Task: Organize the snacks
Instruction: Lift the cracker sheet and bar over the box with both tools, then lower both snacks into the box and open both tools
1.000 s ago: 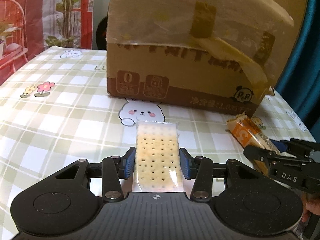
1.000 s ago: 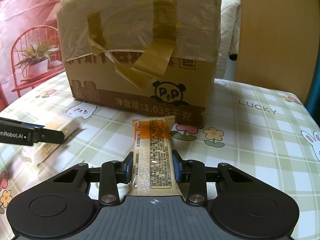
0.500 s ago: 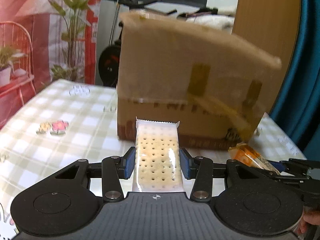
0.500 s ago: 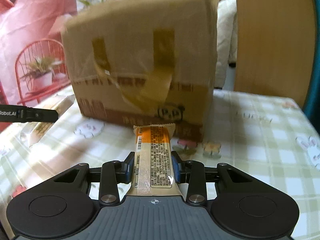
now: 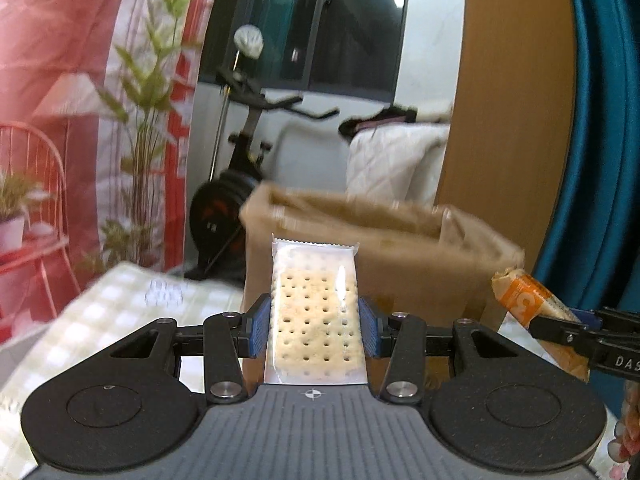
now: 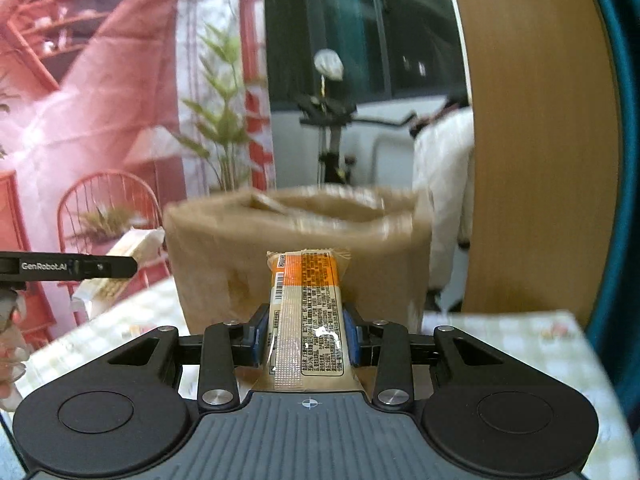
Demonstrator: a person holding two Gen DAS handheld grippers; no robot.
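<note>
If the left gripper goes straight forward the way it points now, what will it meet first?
Most likely the cardboard box: its near wall stands directly ahead of the left gripper, behind the held cracker packet. Depth is unclear, so the packet's tip could touch first.

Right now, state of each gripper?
Left gripper: shut on clear-wrapped pale dotted cracker packet.
Right gripper: shut on orange-and-clear wrapped snack bar.
</note>
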